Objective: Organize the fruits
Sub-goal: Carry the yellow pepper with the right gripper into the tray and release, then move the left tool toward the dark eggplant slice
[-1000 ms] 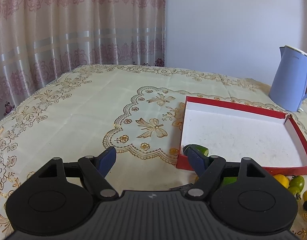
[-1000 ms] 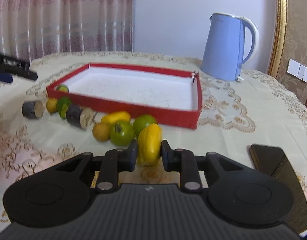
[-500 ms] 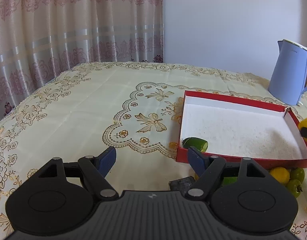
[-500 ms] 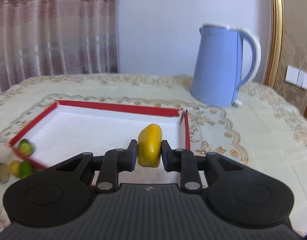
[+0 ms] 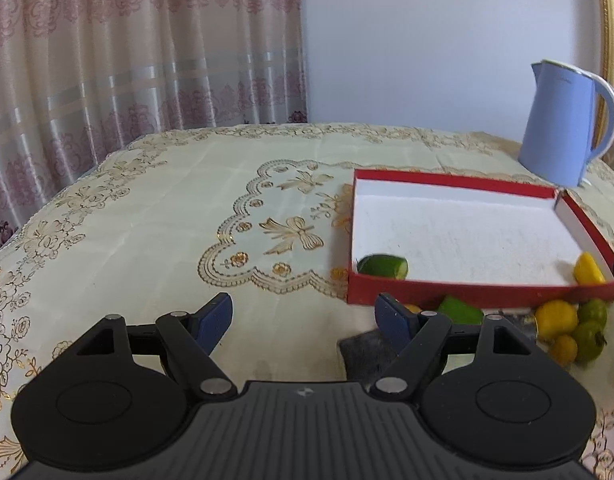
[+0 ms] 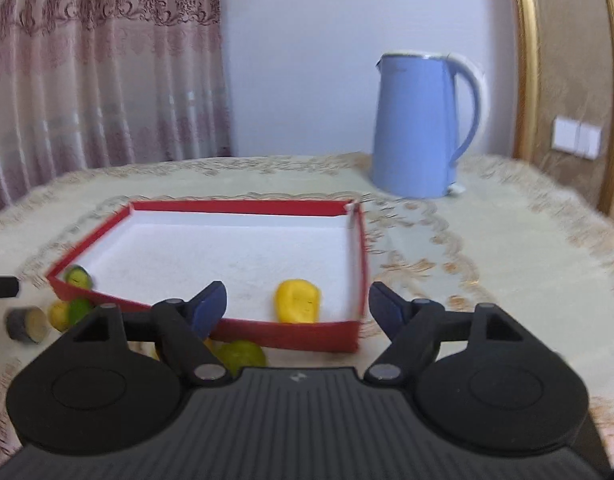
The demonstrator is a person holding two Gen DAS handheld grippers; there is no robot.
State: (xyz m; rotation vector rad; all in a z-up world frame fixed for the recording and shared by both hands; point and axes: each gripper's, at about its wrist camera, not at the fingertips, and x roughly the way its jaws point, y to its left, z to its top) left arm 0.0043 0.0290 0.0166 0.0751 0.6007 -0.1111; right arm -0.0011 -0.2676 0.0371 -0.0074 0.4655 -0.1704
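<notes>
A red box with a white inside [image 6: 359, 248] [image 5: 459, 178] lies on the table. A yellow fruit [image 6: 298, 301] [image 5: 588, 269] lies in its near right corner. A green fruit piece [image 5: 383, 266] [image 6: 78, 276] lies in its near left corner. My right gripper [image 6: 299, 306] is open and empty just above and in front of the yellow fruit. My left gripper [image 5: 305, 316] is open and empty over the tablecloth, left of the box. Several yellow and green fruits [image 5: 563, 324] [image 6: 243, 354] lie on the cloth in front of the box.
A blue kettle [image 6: 423, 128] [image 5: 563, 122] stands behind the box at the right. Dark cylinder pieces [image 5: 367, 350] [image 6: 27, 324] lie among the loose fruits. Curtains hang behind the table's far left edge. A gold-framed panel [image 6: 527, 60] stands at the right.
My right gripper carried the yellow fruit over the box, opened and let it go; it now lies in the box. My left gripper stayed open and shifted slightly.
</notes>
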